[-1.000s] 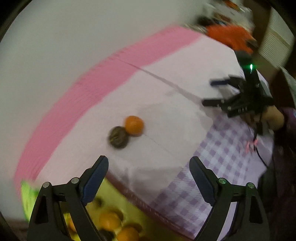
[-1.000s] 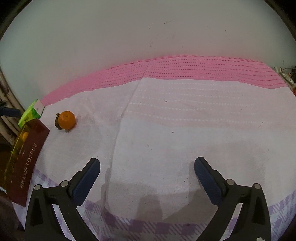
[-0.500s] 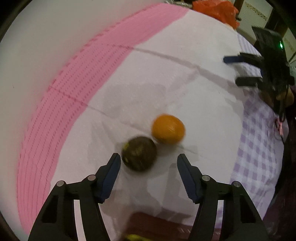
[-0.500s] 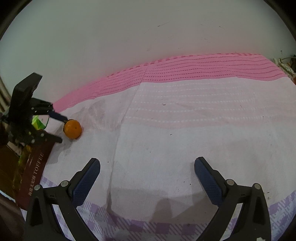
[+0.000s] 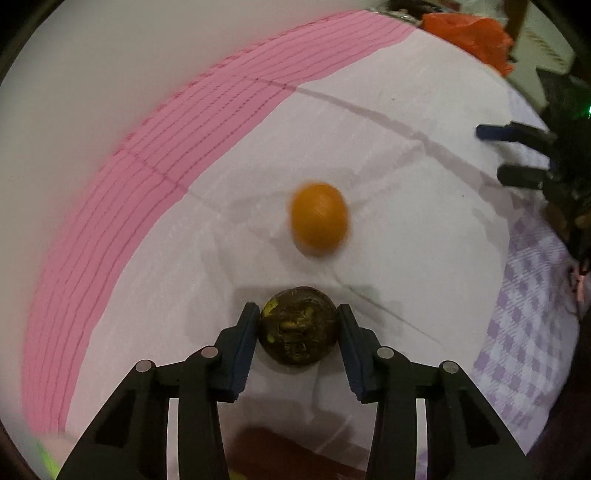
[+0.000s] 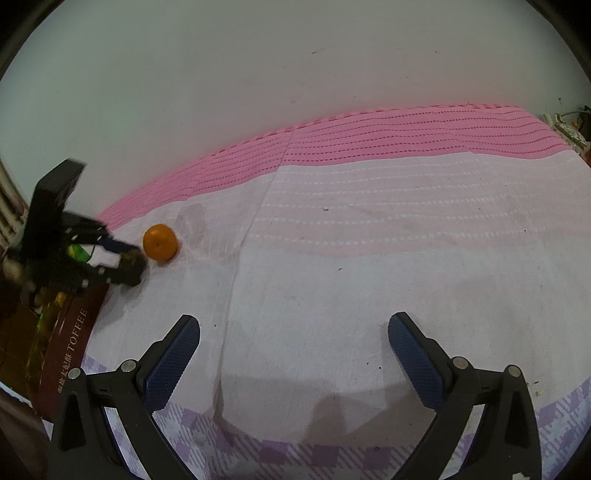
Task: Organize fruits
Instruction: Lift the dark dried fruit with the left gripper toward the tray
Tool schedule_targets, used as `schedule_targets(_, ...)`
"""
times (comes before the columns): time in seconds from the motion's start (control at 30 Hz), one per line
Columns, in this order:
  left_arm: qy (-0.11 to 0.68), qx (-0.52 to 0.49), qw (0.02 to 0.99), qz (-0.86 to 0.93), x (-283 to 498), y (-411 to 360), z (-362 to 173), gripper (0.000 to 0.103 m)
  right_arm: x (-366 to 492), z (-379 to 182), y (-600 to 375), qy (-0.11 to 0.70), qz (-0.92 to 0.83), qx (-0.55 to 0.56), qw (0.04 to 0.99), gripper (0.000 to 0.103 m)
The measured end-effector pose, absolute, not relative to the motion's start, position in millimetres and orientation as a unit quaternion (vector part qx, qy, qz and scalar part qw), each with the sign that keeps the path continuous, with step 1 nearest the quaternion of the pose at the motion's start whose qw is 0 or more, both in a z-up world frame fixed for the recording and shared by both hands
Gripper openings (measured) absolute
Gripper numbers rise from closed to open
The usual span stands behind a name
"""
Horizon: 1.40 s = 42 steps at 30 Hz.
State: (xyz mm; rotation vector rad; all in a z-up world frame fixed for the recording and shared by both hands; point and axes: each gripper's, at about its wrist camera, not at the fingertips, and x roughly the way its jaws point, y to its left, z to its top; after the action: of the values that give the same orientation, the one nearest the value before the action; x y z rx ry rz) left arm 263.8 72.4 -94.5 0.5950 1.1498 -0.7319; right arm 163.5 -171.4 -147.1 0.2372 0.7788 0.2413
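A dark brown wrinkled fruit (image 5: 298, 325) sits on the white cloth between the blue pads of my left gripper (image 5: 297, 334), which is shut on it. An orange (image 5: 319, 219) lies just beyond it, blurred. In the right wrist view the orange (image 6: 159, 242) lies at the far left, with the left gripper (image 6: 127, 260) beside it, the dark fruit mostly hidden between its fingers. My right gripper (image 6: 293, 354) is open and empty above the cloth near the front edge; it also shows in the left wrist view (image 5: 513, 155).
A brown toffee box (image 6: 64, 354) with a clear window showing fruit stands at the table's left edge, beside a green carton (image 6: 77, 252). A pink band (image 6: 369, 133) runs along the wall side. An orange bag (image 5: 469, 33) lies at the far end.
My left gripper has moved forward and down and closed on the dark fruit. The orange has shifted a little away from it. My right gripper has hardly moved.
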Motion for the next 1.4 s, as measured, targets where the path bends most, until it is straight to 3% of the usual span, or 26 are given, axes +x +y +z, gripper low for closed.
schedule_targets(0.13,0.518,0.2,0.786,-0.272,229.5,71.8,-69.5,0.044,163.7,-146.7,-169.7,0.38,0.114,0.108,0.912,0.101)
schedule_targets(0.37,0.509,-0.026,0.839,-0.19,160.1,90.3,-31.4,0.044,166.6,-148.0,-156.1,0.393,0.096,0.07,0.912,0.103)
schedule_targets(0.53,0.468,-0.095,0.869,-0.127,116.9,100.0,-8.9,0.044,169.5,-151.9,-140.1,0.41,0.07,0.011,0.909,0.103)
schedule_targets(0.7,0.433,-0.082,0.895,-0.066,86.1,124.3,10.7,0.044,165.2,-154.2,-132.6,0.416,0.061,-0.019,0.907,0.099)
schedule_targets(0.73,0.429,-0.077,0.898,-0.059,85.1,127.6,12.6,0.044,163.9,-151.2,-133.3,0.408,0.074,-0.01,0.91,0.091)
schedule_targets(0.77,0.425,-0.072,0.901,-0.05,81.6,132.1,13.3,0.044,164.2,-146.0,-132.7,0.4,0.095,-0.004,0.911,0.07)
schedule_targets(0.8,0.422,-0.072,0.903,-0.041,78.6,138.0,13.0,0.044,165.2,-139.9,-126.0,0.396,0.113,-0.013,0.911,0.065)
schedule_targets(0.9,0.427,-0.075,0.9,-0.044,70.4,150.1,10.7,0.041,169.7,-121.1,-102.5,0.38,0.173,-0.04,0.908,0.068)
schedule_targets(1.0,0.43,-0.057,0.893,-0.118,66.8,130.6,12.0,0.041,167.2,-110.2,-94.8,0.355,0.177,-0.051,0.917,0.082)
schedule_targets(1.17,0.433,0.04,0.88,-0.19,73.4,69.1,0.7,0.043,160.7,-124.5,-115.0,0.359,0.163,-0.035,0.918,0.082)
schedule_targets(1.4,0.512,0.062,0.827,-0.223,120.0,25.3,-56.4,0.043,148.9,-134.5,-139.1,0.349,0.154,-0.003,0.924,0.083)
